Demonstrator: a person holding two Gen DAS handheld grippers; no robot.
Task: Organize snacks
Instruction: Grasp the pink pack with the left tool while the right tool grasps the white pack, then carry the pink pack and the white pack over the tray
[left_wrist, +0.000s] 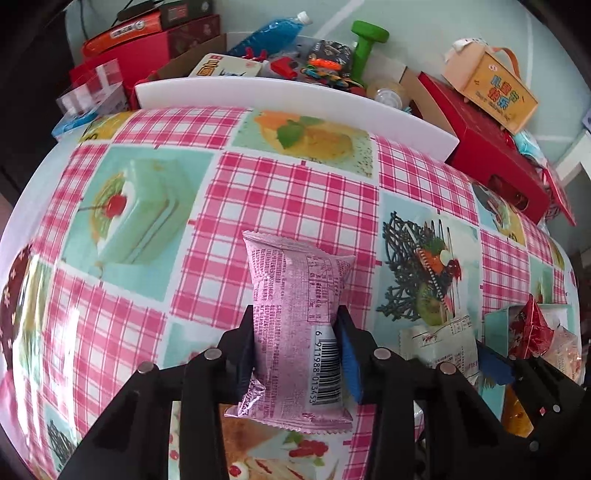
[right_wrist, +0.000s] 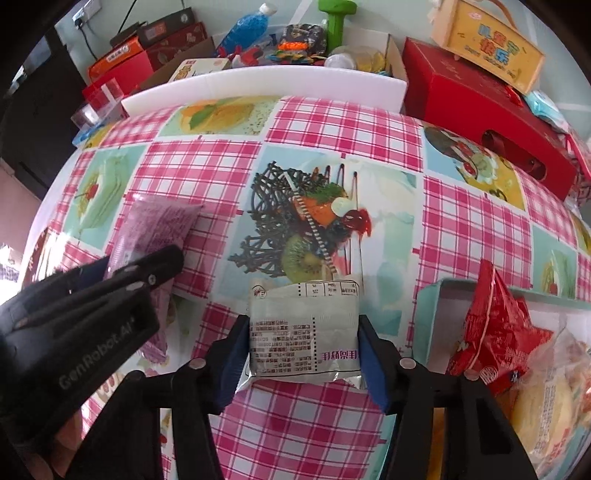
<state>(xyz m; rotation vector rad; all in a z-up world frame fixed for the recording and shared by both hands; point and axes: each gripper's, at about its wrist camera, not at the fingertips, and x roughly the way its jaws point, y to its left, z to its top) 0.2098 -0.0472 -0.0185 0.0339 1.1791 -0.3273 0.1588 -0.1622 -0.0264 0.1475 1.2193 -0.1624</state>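
Left tool (left_wrist: 295, 343) gripped the pink snack packet (left_wrist: 291, 314) across its narrow width, pads pressed on both long sides; the packet's long axis ran straight ahead along the fingers, its far sealed end lying forward of the tips on the checked surface (left_wrist: 295, 192) and its near end tucked back between the arms. Right tool (right_wrist: 301, 347) likewise held the silver snack packet (right_wrist: 304, 332) by its two side edges, pads touching the wrapper, the printed face up and the top seam pointing away from the tool. Each packet sat directly between its own tool's fingers, so neither hand needed to reach sideways. Both tools pointed steeply down at the surface, side by side, the left one visible at the left edge of the right wrist view. To the right of the right tool lay an open light-blue tray (right_wrist: 428, 306) holding a red snack bag (right_wrist: 495, 325) and other packets; judged as the likely destination, it was nearer the right hand than the left.
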